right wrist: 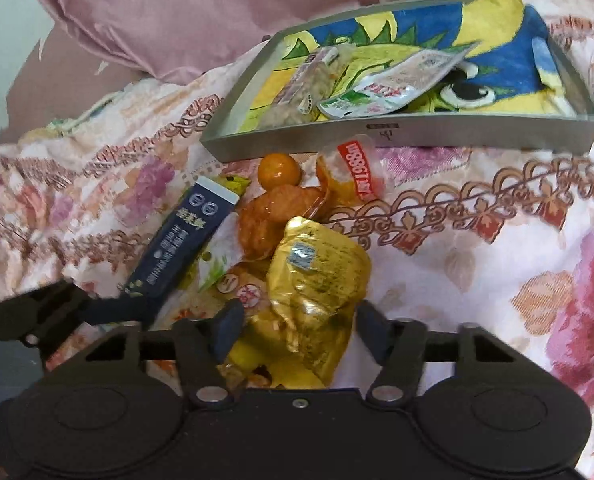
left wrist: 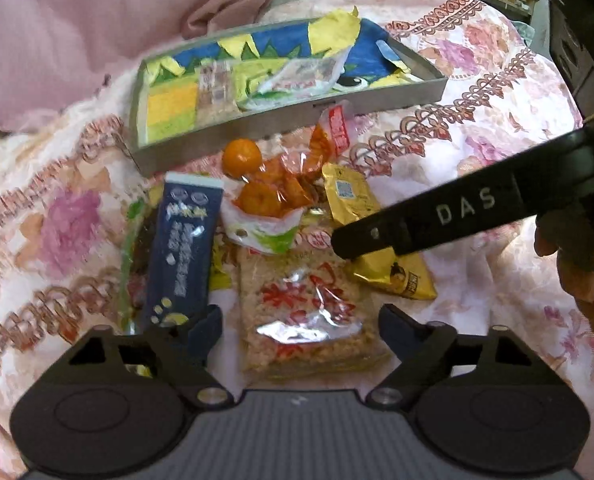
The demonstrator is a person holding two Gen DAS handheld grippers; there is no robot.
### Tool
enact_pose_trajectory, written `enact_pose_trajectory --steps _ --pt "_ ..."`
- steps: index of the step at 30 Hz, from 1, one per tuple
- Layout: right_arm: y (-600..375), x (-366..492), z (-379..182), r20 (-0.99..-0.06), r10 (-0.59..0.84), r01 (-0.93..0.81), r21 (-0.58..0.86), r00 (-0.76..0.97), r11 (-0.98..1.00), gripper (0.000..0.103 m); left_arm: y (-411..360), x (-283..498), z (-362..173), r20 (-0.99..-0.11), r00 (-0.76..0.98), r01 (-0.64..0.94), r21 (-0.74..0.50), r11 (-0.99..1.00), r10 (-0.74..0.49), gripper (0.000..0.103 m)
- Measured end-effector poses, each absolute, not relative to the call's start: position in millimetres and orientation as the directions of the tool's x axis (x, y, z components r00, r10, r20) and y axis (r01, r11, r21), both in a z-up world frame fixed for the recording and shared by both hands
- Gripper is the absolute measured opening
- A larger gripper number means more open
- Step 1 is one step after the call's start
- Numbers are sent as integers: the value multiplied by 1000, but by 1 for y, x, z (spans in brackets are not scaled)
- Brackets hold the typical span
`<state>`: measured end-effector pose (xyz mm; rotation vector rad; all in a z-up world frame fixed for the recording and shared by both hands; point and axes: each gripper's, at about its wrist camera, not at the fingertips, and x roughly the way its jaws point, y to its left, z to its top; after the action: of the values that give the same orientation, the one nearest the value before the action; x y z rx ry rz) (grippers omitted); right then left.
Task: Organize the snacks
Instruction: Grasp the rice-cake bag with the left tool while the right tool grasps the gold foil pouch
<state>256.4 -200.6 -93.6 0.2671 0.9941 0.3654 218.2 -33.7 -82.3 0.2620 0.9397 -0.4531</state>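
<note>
A pile of snacks lies on a floral cloth before a grey tray (left wrist: 257,128) (right wrist: 457,136) lined with a blue and yellow drawing. The tray holds a rice bar and a clear packet (left wrist: 297,76) (right wrist: 381,88). My left gripper (left wrist: 301,324) is open, its jaws on either side of a rice cracker pack (left wrist: 309,312). My right gripper (right wrist: 301,328) is open around a gold foil packet (right wrist: 317,272) (left wrist: 353,196), and one of its fingers (left wrist: 417,220) shows in the left wrist view. A dark blue stick pack (left wrist: 185,248) (right wrist: 181,244), a small orange (left wrist: 241,158) (right wrist: 279,170) and orange snacks in clear wrap (left wrist: 281,192) (right wrist: 265,220) lie between.
A pink pillow (left wrist: 97,20) (right wrist: 177,12) lies behind the tray. The floral cloth (left wrist: 477,140) (right wrist: 497,260) spreads to the right. A dark device (left wrist: 585,40) stands at the far right. My left gripper's finger (right wrist: 37,304) shows at the left in the right wrist view.
</note>
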Motion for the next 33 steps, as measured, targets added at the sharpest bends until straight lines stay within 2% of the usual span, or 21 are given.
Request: enact_pose_trajectory --steps 5,12,17,23,25,28,33 --pt "-207 255 -92 -758 427 -148 411 494 900 55 -27 221 -82 -829 489 454 -24 891 -271 85" --pt "-229 252 -86 -749 444 -56 482 491 874 56 -32 223 -88 -832 491 462 -3 887 -259 87" --pt "-234 255 -102 -743 483 3 547 464 837 61 -37 221 -92 -826 506 477 30 878 -247 87" --pt "-223 255 -107 -743 474 -40 519 473 854 67 -36 219 -91 -821 512 472 23 881 -253 80" --pt "-217 253 -107 -747 460 -67 491 480 869 64 -36 219 -90 -819 515 467 21 884 -252 79" --pt "-214 250 -105 -750 448 -79 472 487 878 49 -36 216 -89 -822 516 458 27 888 -242 78" --pt "-216 240 -99 -744 442 -70 474 501 878 46 -36 209 -85 -830 509 443 26 896 -227 77"
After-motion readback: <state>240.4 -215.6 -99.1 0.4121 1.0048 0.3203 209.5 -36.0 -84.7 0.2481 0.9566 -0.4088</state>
